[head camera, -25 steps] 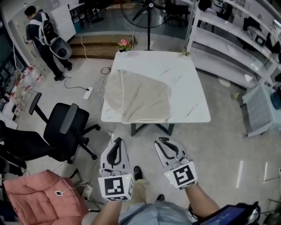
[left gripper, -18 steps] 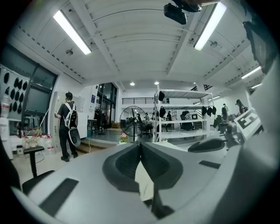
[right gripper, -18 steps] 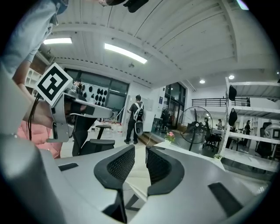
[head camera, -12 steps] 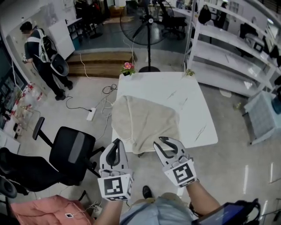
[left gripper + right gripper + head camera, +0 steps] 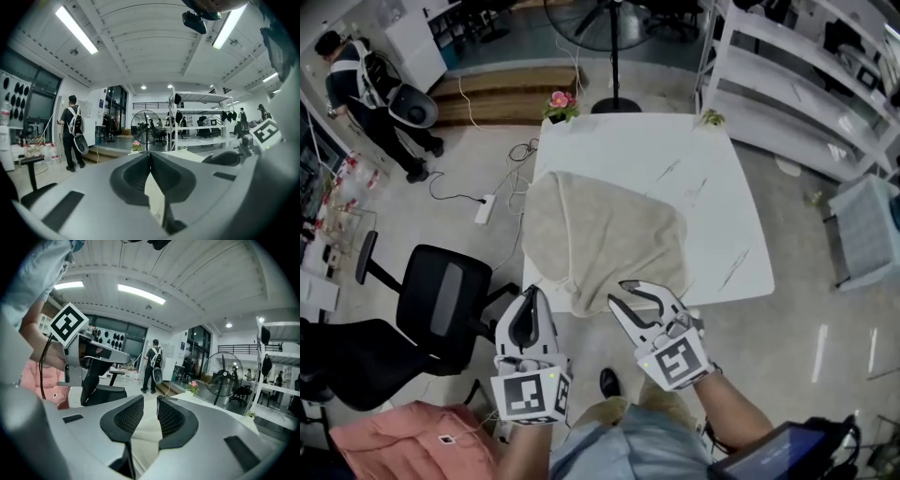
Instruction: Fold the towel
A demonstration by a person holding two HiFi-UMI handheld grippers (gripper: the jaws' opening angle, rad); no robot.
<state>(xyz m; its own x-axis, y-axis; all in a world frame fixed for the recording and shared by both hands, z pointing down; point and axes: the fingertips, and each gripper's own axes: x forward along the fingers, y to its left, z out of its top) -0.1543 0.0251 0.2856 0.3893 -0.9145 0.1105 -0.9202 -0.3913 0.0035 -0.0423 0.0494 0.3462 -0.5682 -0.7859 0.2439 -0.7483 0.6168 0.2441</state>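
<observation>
The head view shows the whole towel (image 5: 605, 234); the closed left hand-held gripper (image 5: 149, 154) and the opening, empty right hand-held gripper (image 5: 150, 401) hide most of it.

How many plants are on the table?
2: a pink-flowered plant at the table's far left corner, a small green sprig at its far right corner. None seems hidden.

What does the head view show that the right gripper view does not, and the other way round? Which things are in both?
Only the head view: the whole beige towel, its left side hanging over the edge of the white table, and the power strip on the floor. Only the right gripper view: the ceiling lights. Both: the person with a backpack, the potted pink flowers, the black office chair and the left gripper.
</observation>
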